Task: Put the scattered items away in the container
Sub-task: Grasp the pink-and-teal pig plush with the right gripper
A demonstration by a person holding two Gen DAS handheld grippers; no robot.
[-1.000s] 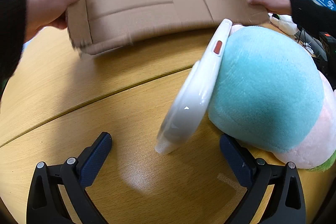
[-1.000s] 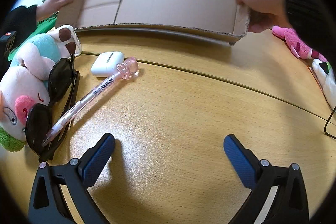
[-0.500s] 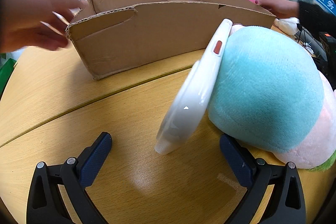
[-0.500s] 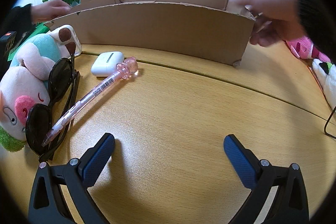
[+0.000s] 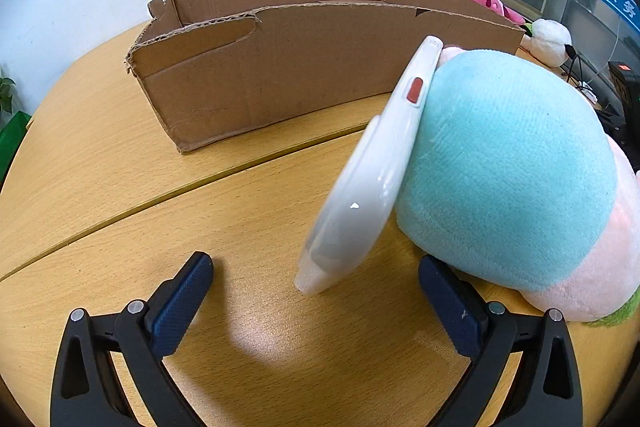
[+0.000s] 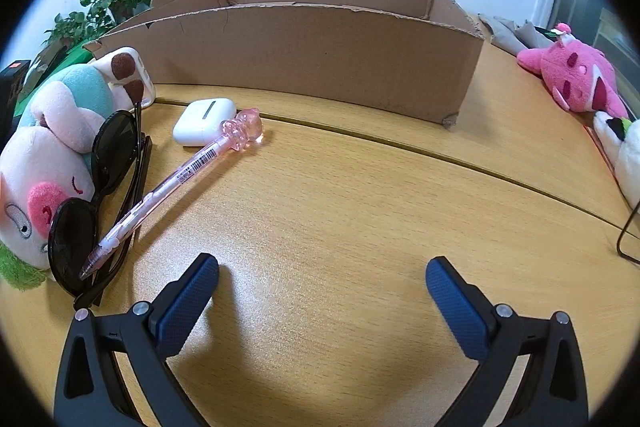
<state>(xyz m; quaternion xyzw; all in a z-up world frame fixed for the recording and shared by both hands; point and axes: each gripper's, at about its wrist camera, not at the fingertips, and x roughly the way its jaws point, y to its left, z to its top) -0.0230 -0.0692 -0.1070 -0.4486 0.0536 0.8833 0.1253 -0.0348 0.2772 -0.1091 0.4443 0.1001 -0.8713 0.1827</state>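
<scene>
So both grippers spread wide, bare table w/ box upright behind.

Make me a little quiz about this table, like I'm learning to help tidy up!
1. True or false: the pink pen is already inside the cardboard box.
2. What leans against the blue and pink plush toy? A) the white phone case B) a book C) a cup
3. Fill the gap: the tip of the pink pen rests on the black ______.

Key
1. False. It lies on the table in front of the box, next to the white earbud case.
2. A.
3. Sunglasses.

Both the left tool and the right tool are open and hold nothing.
</scene>
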